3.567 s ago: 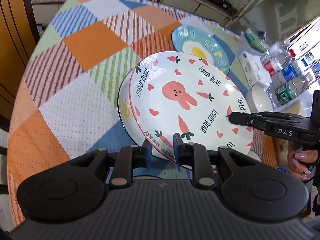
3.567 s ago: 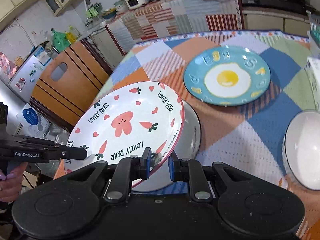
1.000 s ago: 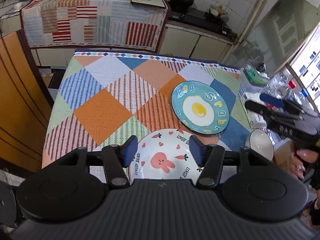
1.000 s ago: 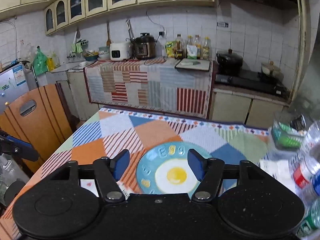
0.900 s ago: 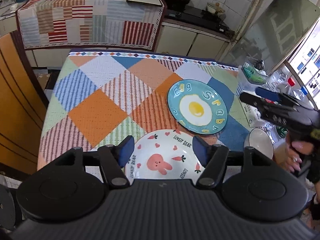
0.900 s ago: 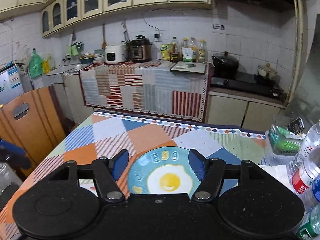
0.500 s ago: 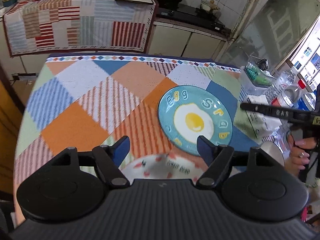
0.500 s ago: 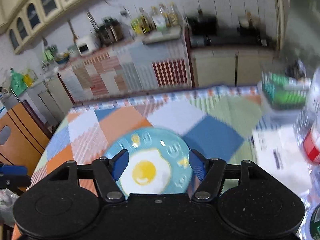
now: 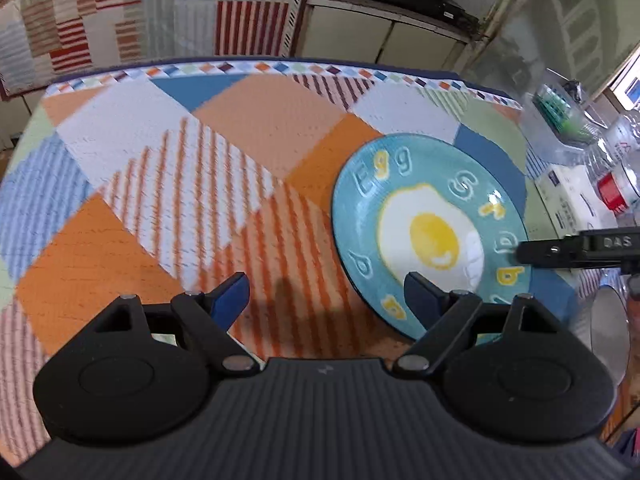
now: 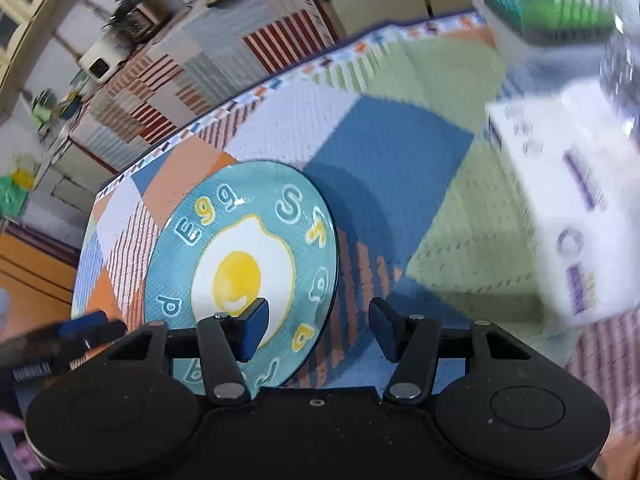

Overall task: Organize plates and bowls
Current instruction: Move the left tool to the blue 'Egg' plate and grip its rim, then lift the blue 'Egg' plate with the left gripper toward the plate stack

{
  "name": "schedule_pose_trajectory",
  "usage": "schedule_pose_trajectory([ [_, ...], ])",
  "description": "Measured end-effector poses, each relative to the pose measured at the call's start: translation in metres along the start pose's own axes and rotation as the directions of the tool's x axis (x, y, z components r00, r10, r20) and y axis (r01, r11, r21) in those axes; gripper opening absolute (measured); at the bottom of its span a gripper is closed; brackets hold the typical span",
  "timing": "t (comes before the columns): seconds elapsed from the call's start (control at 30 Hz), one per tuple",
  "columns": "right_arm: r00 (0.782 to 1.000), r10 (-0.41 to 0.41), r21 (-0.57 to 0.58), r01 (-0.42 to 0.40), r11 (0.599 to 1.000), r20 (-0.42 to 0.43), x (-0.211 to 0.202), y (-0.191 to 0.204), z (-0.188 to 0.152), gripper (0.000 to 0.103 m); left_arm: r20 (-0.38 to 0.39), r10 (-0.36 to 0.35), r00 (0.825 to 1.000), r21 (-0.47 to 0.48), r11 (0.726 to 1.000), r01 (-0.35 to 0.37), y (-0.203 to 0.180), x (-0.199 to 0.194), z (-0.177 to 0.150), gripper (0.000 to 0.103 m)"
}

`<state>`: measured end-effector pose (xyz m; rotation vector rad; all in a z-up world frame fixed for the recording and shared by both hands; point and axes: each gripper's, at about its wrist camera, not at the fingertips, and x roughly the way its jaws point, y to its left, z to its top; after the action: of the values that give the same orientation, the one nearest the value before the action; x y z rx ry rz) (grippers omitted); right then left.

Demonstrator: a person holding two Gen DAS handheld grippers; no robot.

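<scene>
Patchwork cloth (image 9: pixel 256 128) in orange, blue, green and striped squares covers my desk, with a band of small diamonds along its far edge. Beyond that edge runs a kitchen counter draped in a similar striped cloth (image 9: pixel 120 20), and pale cabinet doors (image 9: pixel 360 40) stand under a dark stovetop.

My left jaws (image 9: pixel 326 300) hang over bare striped cloth and are opening, with nothing between them. The blue egg plate (image 9: pixel 430 236) lies flat on the desk just ahead and to their right; the right-hand fingertip sits in front of its near rim.

My right jaws (image 10: pixel 318 330) are closing and grip nothing. The egg plate's near-right rim lies under the gap between them, and the left-hand fingertip (image 10: pixel 256 330) overlaps the plate's printed egg. From the left camera these jaws reach in from the right, tip over the plate's right rim.

Right of the right jaws a white carton (image 10: pixel 568 216) with purple print rests on the desk, blurred. Past it are a clear tub of green items (image 10: pixel 548 4) and plastic bottles (image 9: pixel 616 184), crowding that side. A white bowl (image 9: pixel 608 336) shows at the lower right of the left view.
</scene>
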<state>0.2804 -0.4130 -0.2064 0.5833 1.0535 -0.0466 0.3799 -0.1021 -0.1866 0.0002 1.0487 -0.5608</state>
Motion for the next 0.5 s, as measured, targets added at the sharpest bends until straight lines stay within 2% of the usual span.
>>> schedule_pose_trajectory([
  [0.1, 1.0, 0.008, 0.04, -0.008, 0.999, -0.014, 0.01, -0.002, -0.002, 0.059, -0.014, -0.031, 0.999, -0.013, 0.999, 0.031, -0.001, 0.01, -0.003, 0.082],
  [0.2, 1.0, 0.022, 0.053, -0.022, 0.998, 0.001, 0.017, -0.003, -0.005, 0.047, -0.016, -0.057, 0.998, -0.038, 0.998, 0.056, -0.001, 0.02, -0.001, 0.078],
  [0.27, 0.999, 0.011, 0.04, -0.012, 0.999, 0.032, 0.019, -0.002, -0.004, 0.021, -0.02, -0.07, 0.997, -0.051, 0.996, 0.069, -0.001, 0.028, 0.0, 0.067],
  [0.33, 0.998, 0.005, 0.059, -0.009, 0.998, 0.058, 0.018, -0.006, -0.002, 0.015, -0.032, -0.093, 0.995, -0.036, 0.995, 0.091, -0.003, 0.033, 0.0, 0.037],
  [0.43, 0.997, 0.038, 0.082, -0.044, 0.996, 0.067, 0.019, -0.015, 0.0, 0.011, -0.037, -0.099, 0.994, -0.005, 0.995, 0.099, -0.005, 0.037, -0.003, 0.021],
  [0.5, 0.997, 0.039, 0.059, -0.044, 0.997, 0.071, 0.018, -0.015, -0.001, 0.011, -0.03, -0.129, 0.991, -0.032, 0.991, 0.128, -0.001, 0.039, -0.005, 0.016],
])
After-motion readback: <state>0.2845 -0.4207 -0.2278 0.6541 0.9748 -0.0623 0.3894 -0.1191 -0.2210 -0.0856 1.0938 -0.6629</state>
